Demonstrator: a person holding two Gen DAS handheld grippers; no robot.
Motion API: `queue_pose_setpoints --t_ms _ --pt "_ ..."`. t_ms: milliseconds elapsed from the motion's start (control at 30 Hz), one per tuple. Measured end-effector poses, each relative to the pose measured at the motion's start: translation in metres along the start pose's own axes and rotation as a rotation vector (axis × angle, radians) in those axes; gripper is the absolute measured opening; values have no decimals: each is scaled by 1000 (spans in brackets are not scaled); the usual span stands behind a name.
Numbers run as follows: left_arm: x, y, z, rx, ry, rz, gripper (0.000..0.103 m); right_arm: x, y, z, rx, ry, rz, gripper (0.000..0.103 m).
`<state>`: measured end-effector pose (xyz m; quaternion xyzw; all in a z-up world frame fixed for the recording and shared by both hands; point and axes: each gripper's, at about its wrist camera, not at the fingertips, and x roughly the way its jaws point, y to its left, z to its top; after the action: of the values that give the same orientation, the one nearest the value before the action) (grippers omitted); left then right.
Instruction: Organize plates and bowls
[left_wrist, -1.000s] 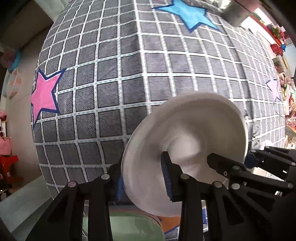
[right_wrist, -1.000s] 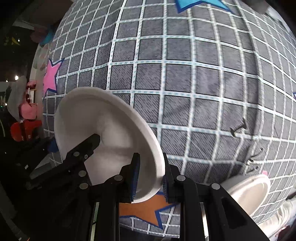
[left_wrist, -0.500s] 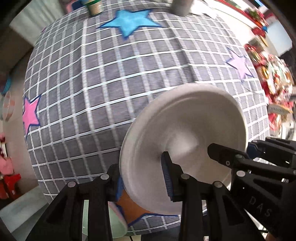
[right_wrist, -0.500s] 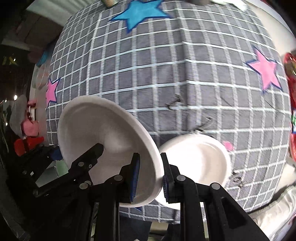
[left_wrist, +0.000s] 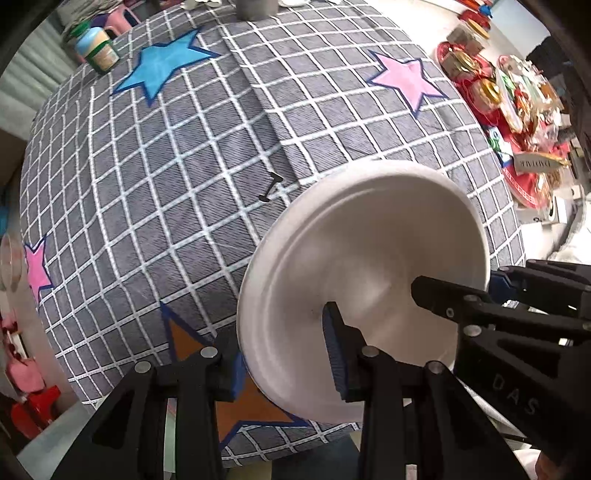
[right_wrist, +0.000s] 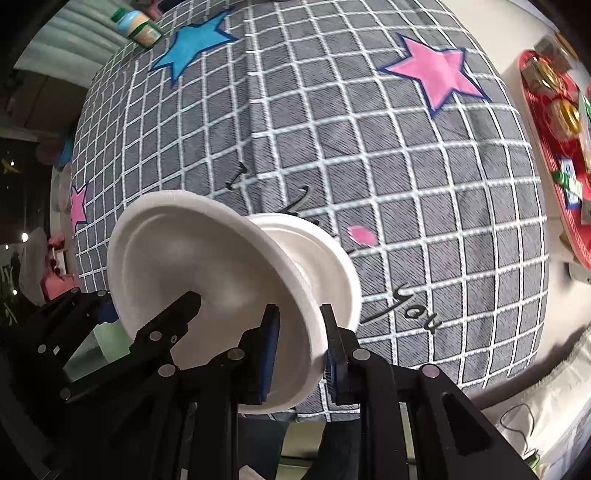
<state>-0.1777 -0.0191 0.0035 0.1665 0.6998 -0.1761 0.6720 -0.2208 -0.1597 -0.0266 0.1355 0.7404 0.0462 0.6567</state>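
Note:
One white plate (left_wrist: 369, 266) hangs tilted over the grey checked tablecloth (left_wrist: 177, 166), held at opposite rims by both grippers. My left gripper (left_wrist: 284, 365) points straight down; its jaws are opening, with the plate's near rim still between the pads. My right gripper (right_wrist: 301, 354) is shut on the other rim of this plate (right_wrist: 177, 266). Just under it a second white plate (right_wrist: 332, 254) lies on the cloth. The right gripper's fingers (left_wrist: 480, 310) show at the right of the left wrist view.
A jar with a green lid (left_wrist: 98, 48) and a grey cylinder (left_wrist: 253, 7) stand at the table's far edge. A red tray of packaged snacks (left_wrist: 517, 122) sits beyond the right edge. A mint-green container (right_wrist: 107, 343) lies below the near left edge.
Both grippers carried the plate rightward across the table. The second white plate came into the right wrist view and now lies directly under the held one.

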Motion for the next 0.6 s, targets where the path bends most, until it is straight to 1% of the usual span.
queue_pose_setpoints --t_ms 33,67,100,167,200,233,267,300,333,433,467,500,533,567,600 --pt "4 -11 -1 3 5 1 42 0 -4 -1 4 1 2 25" --pt "8 -23 -4 5 14 4 47 1 -6 -2 6 4 3 25" --pt "12 -34 -8 7 25 12 60 2 -9 -2 8 6 1 25" --pt "15 -52 -14 11 25 41 74 4 -12 -2 9 16 5 25" --pt "15 -57 -23 15 17 49 76 5 -14 -2 9 21 0 28" --pt "15 -60 -24 18 15 55 77 5 -15 -2 8 28 -6 46" --pt "15 -64 -24 17 15 59 79 4 -16 -3 10 27 -5 70" --pt "10 -61 -31 12 15 61 79 3 -18 -3 11 19 2 77" --pt "10 -61 -31 7 17 64 79 1 -19 -4 10 13 7 80" --pt "9 -64 -34 -19 26 68 80 -2 -27 -5 23 16 8 80" --pt "8 -62 -35 -27 30 69 80 -2 -30 -5 36 20 9 82" --pt "8 -64 -36 -36 34 72 80 -2 -35 -5 51 25 11 87" --pt "7 -58 -37 -43 37 78 80 -2 -38 -5 63 26 14 102" --pt "7 -62 -38 -51 38 86 80 -3 -42 -7 76 17 21 103" --pt "5 -54 -39 -56 38 87 80 -4 -46 -8 89 13 24 103"
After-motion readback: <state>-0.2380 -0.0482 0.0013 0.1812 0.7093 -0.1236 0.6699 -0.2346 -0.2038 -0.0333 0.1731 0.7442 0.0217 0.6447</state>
